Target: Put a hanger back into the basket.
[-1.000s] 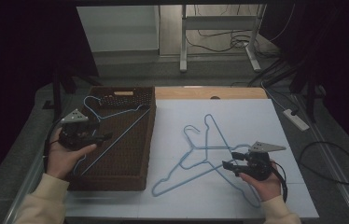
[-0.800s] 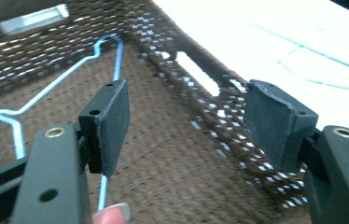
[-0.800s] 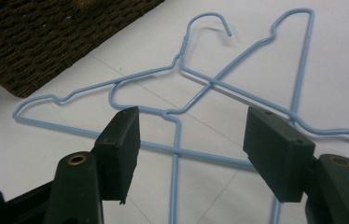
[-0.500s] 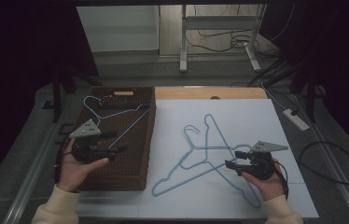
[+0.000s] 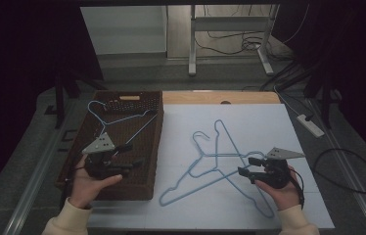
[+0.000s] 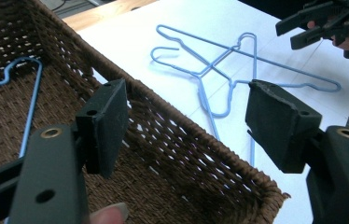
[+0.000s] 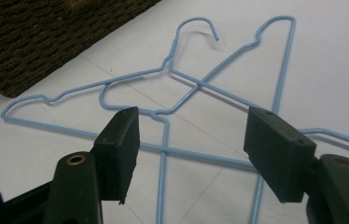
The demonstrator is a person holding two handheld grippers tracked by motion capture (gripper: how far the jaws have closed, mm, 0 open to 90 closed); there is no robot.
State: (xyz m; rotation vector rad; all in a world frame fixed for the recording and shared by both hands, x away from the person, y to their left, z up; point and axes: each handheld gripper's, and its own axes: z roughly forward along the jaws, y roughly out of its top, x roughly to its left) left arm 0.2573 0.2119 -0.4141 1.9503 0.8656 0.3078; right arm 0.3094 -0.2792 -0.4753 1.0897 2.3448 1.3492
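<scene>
Where the brown woven basket (image 5: 148, 147) stands at the table's left, it serves as the landmark for this entry.

Item 1: left gripper (image 5: 127, 155), held above the basket's near half, jaws spread wide and empty, aimed rightward across the basket's right wall. From the left gripper view the wall's rim runs between the jaws, with bare white table surface (image 5: 269, 122) beyond it.

Item 2: blue hanger in the basket (image 5: 106, 122), one wire hanger lying inside, hook toward the far left corner, long bar slanting toward the right wall.

Item 3: two crossed blue hangers (image 5: 215, 164), on the white surface right of the basket, well apart from its wall. One has its hook toward the far side and its long bar running from near the basket's front corner rightward; the other crosses it, long axis running far-to-near.

Item 4: right gripper (image 5: 244, 166), right of the basket, jaws released and empty, low over the crossing wires, pointing back toward the basket. Open surface lies far and near of the hangers.
</scene>
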